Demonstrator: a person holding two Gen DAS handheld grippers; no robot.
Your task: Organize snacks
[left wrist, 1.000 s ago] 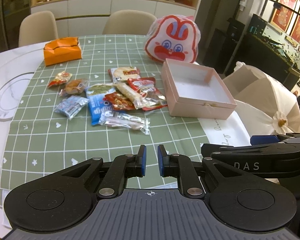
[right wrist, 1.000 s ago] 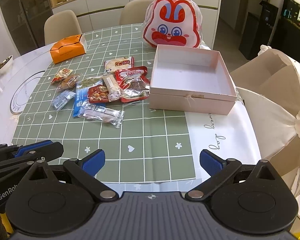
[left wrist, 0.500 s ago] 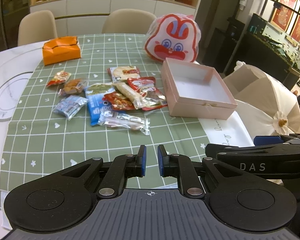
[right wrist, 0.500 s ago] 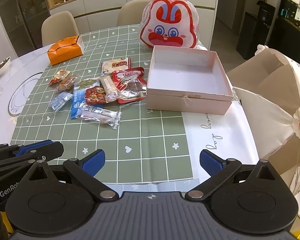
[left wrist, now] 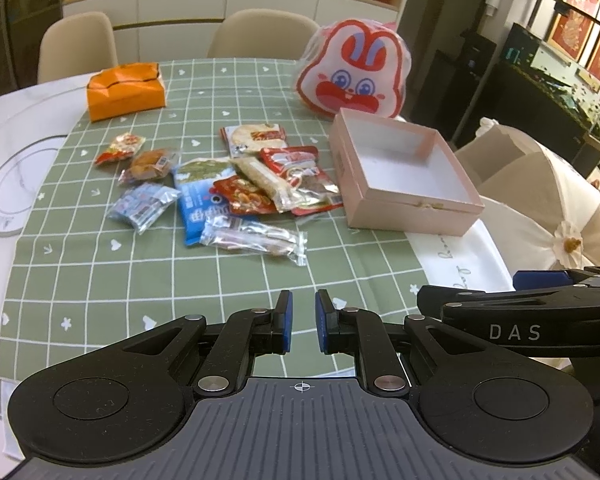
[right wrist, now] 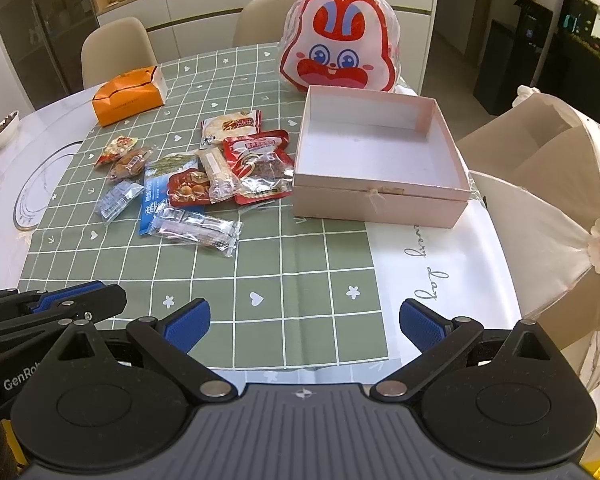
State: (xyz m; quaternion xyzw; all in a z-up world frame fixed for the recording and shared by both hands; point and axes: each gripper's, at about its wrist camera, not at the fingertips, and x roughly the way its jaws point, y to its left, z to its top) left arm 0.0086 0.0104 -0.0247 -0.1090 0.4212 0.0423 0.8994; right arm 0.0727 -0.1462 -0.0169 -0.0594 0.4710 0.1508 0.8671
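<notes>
Your left gripper (left wrist: 301, 326) has its fingers nearly together on nothing, and your right gripper (right wrist: 304, 326) has its fingers wide apart, empty. The snacks (right wrist: 204, 182) lie heaped at centre left on the counter (right wrist: 260, 272), just left of the empty pink box (right wrist: 380, 200). Start with the clear packet (right wrist: 196, 231) nearest you, pinching one edge so the heap stays put.

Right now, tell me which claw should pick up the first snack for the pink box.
Probably the right claw: its jaws stand wide open and empty. The left claw is shut, also empty. Neither has reached the snack pile, which lies beside the pink box.
</notes>
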